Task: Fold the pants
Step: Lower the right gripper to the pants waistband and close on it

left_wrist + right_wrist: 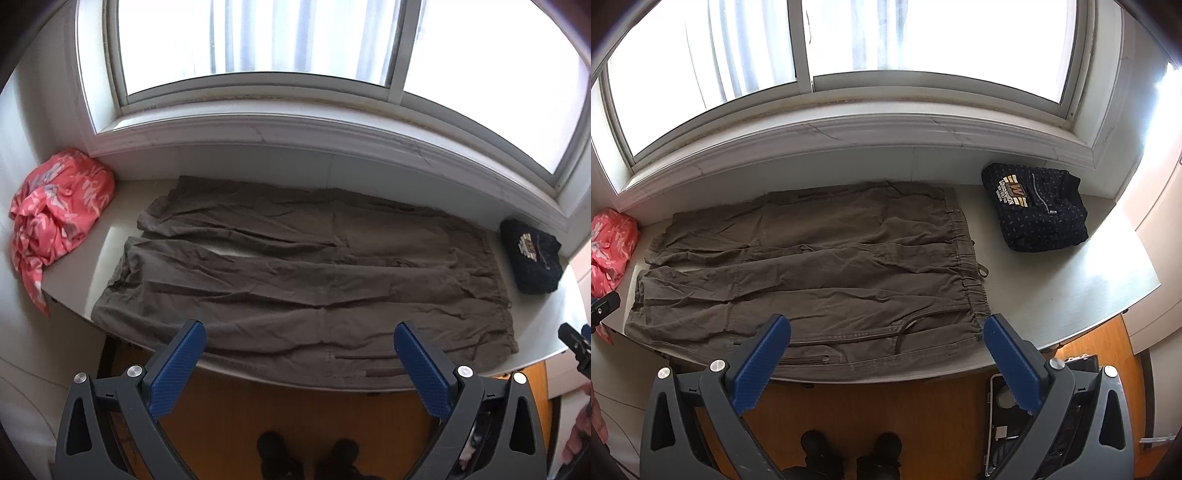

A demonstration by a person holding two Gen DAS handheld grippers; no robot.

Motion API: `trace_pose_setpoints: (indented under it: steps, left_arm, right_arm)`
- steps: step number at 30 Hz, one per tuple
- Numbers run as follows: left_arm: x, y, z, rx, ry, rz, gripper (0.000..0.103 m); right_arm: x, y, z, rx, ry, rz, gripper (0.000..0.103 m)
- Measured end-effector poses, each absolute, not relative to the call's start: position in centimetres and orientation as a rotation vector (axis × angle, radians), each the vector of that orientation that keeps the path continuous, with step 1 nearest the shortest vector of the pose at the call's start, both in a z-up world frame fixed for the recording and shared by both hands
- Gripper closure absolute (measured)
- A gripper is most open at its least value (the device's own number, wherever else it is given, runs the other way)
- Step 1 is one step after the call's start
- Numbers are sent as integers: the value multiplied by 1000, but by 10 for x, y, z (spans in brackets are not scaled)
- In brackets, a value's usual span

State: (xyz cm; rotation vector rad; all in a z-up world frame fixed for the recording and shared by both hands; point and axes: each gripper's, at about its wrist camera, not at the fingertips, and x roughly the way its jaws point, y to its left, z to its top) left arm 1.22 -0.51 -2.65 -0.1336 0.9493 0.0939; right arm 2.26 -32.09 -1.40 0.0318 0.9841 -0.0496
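With both jaws spread, we judge the pants [295,266] soft and limp, best pinched at the waistband [964,254], around three o'clock.

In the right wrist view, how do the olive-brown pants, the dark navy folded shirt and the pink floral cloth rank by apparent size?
1. Olive-brown pants, clearly largest.
2. Dark navy folded shirt.
3. Pink floral cloth, smallest as seen, but the frame edge cuts it off, so its rank against the shirt is unsure.
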Motion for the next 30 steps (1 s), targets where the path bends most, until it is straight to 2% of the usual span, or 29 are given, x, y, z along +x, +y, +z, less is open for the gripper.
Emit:
trace_pose_setpoints:
  steps: [7,13,16,18,30]
  left_arm:
    - [16,-11,-41,-137,955,128,0]
    - [18,-14,-63,-179,956,176,0]
    - [18,-13,-74,-210,935,199,0]
    - [17,-13,-82,-229,911,219,0]
    - [12,38,-165,-424,985,328,0]
  right_arm:
    - [26,-340,-30,43,963,-30,1]
    - [30,-364,-70,76,996,52,2]
    - [36,-376,-95,99,1037,75,17]
    - [40,-384,-114,118,1074,84,33]
    - [57,-431,-176,143,1160,1,35]
